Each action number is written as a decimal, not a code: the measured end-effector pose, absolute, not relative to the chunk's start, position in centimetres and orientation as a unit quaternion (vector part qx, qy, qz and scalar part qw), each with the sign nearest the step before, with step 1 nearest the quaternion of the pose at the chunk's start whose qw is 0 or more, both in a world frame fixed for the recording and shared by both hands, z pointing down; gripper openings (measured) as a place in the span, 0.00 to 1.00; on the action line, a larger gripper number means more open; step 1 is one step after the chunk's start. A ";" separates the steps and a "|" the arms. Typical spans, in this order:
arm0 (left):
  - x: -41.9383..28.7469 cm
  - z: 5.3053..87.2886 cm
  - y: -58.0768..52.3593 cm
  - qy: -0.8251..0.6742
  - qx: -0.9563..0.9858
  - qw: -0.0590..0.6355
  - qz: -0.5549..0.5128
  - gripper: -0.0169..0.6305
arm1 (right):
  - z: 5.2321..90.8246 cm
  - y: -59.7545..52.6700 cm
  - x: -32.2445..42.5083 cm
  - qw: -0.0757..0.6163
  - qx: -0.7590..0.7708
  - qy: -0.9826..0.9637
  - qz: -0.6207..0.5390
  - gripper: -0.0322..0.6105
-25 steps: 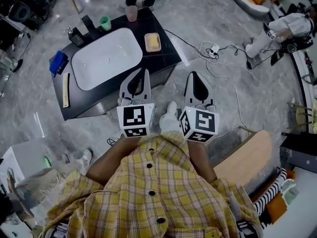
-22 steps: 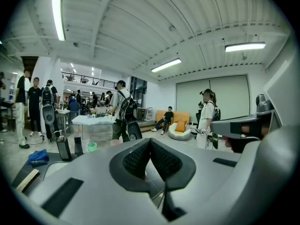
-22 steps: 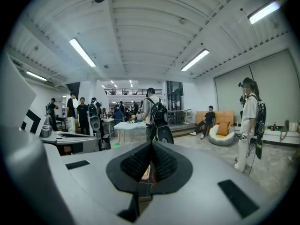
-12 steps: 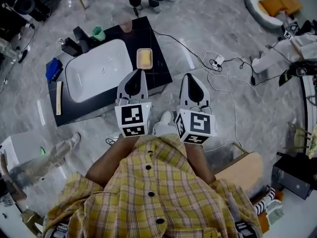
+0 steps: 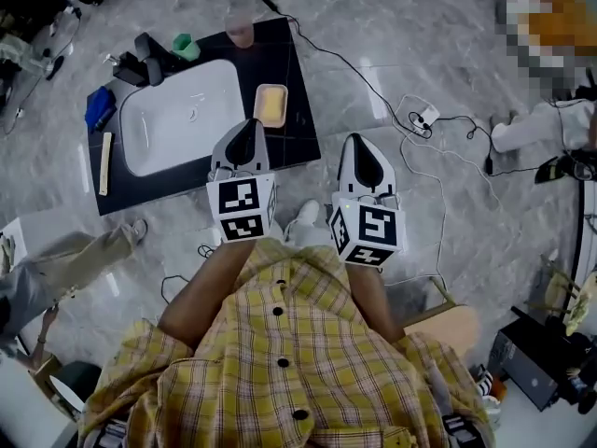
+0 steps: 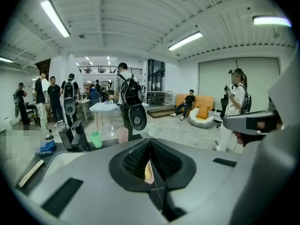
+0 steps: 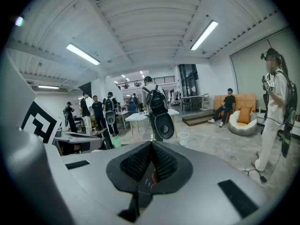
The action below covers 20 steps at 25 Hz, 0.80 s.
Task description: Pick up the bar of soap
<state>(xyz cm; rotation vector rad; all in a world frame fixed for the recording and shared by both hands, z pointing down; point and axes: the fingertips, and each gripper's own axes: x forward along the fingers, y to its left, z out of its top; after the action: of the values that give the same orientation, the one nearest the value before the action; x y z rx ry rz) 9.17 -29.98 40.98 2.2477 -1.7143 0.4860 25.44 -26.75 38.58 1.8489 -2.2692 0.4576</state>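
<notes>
The yellow bar of soap point(image 5: 270, 105) lies in a shallow dish on the black counter point(image 5: 300, 110), right of the white basin point(image 5: 177, 115). My left gripper point(image 5: 245, 123) is shut and empty, its tip over the counter's near edge just short of the soap. In the left gripper view a sliver of the soap point(image 6: 148, 172) shows through the hollow behind the shut jaws of the left gripper point(image 6: 150, 142). My right gripper point(image 5: 359, 141) is shut and empty too, over the floor to the right of the counter; its jaws meet in the right gripper view point(image 7: 151, 144).
A green cup point(image 5: 184, 45), a pink cup point(image 5: 240, 34) and a black tap point(image 5: 149, 56) stand at the counter's far edge. A blue cloth point(image 5: 100, 107) and a wooden stick point(image 5: 104, 163) lie on its left. Cables and a power strip point(image 5: 424, 117) lie on the floor at right. People stand around.
The counter has slid down and left in the head view, nearer to me. The left gripper's tip now reaches the counter's near edge beside the soap. Both grippers stay shut.
</notes>
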 end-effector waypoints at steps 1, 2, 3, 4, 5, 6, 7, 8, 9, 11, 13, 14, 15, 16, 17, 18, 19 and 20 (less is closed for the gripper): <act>9.0 41.4 -30.2 -0.593 0.774 0.142 0.172 0.05 | 38.9 -27.1 25.2 0.091 0.618 -0.765 0.157 0.08; 8.8 41.9 -30.5 -0.594 0.771 0.149 0.177 0.05 | 39.1 -27.4 25.0 0.094 0.615 -0.766 0.160 0.08; 8.6 42.4 -30.8 -0.594 0.769 0.154 0.181 0.05 | 39.4 -27.7 24.8 0.096 0.613 -0.767 0.162 0.08; 8.4 42.7 -31.3 -0.594 0.767 0.156 0.185 0.05 | 39.6 -28.1 24.7 0.099 0.613 -0.767 0.164 0.08; 8.1 43.1 -31.9 -0.593 0.767 0.156 0.189 0.05 | 39.8 -28.5 24.5 0.101 0.613 -0.766 0.165 0.08; 8.0 43.4 -32.6 -0.593 0.767 0.157 0.191 0.05 | 40.0 -29.0 24.4 0.104 0.614 -0.765 0.165 0.08; 7.9 43.8 -33.3 -0.591 0.767 0.160 0.192 0.05 | 40.1 -29.5 24.3 0.107 0.616 -0.763 0.164 0.08; 7.9 44.3 -34.0 -0.590 0.767 0.164 0.192 0.05 | 40.3 -30.1 24.3 0.110 0.618 -0.761 0.162 0.08; 7.9 44.8 -34.7 -0.587 0.767 0.168 0.195 0.05 | 40.3 -30.6 24.3 0.112 0.620 -0.760 0.161 0.08; 8.0 46.1 -35.8 -0.582 0.767 0.178 0.205 0.05 | 40.2 -31.4 24.3 0.116 0.623 -0.757 0.158 0.08; 8.1 47.6 -36.7 -0.577 0.764 0.189 0.218 0.05 | 40.3 -32.3 24.3 0.121 0.626 -0.754 0.156 0.08; 8.1 48.3 -37.3 -0.575 0.763 0.195 0.223 0.05 | 40.4 -32.9 24.2 0.122 0.627 -0.753 0.157 0.08; 8.0 49.0 -37.8 -0.574 0.761 0.201 0.226 0.05 | 40.6 -33.5 24.2 0.124 0.628 -0.752 0.158 0.08; 8.0 49.6 -38.3 -0.572 0.760 0.207 0.230 0.05 | 40.7 -34.0 24.1 0.126 0.628 -0.752 0.158 0.08; 7.9 50.2 -38.8 -0.570 0.759 0.211 0.234 0.05 | 40.9 -34.5 24.0 0.128 0.627 -0.751 0.159 0.08; 7.9 50.8 -39.3 -0.567 0.758 0.216 0.238 0.05 | 41.0 -35.0 23.9 0.130 0.627 -0.751 0.161 0.08; 7.9 51.4 -39.7 -0.565 0.757 0.222 0.243 0.07 | 41.2 -35.4 23.8 0.131 0.627 -0.751 0.162 0.08; 7.8 52.1 -40.1 -0.563 0.755 0.227 0.248 0.08 | 41.4 -35.9 23.8 0.132 0.627 -0.750 0.165 0.08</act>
<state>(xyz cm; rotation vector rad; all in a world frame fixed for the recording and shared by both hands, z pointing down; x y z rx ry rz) 7.85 -40.11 52.09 2.0797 -1.5513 0.6826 23.81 -35.86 41.43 1.8190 -2.1764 0.4783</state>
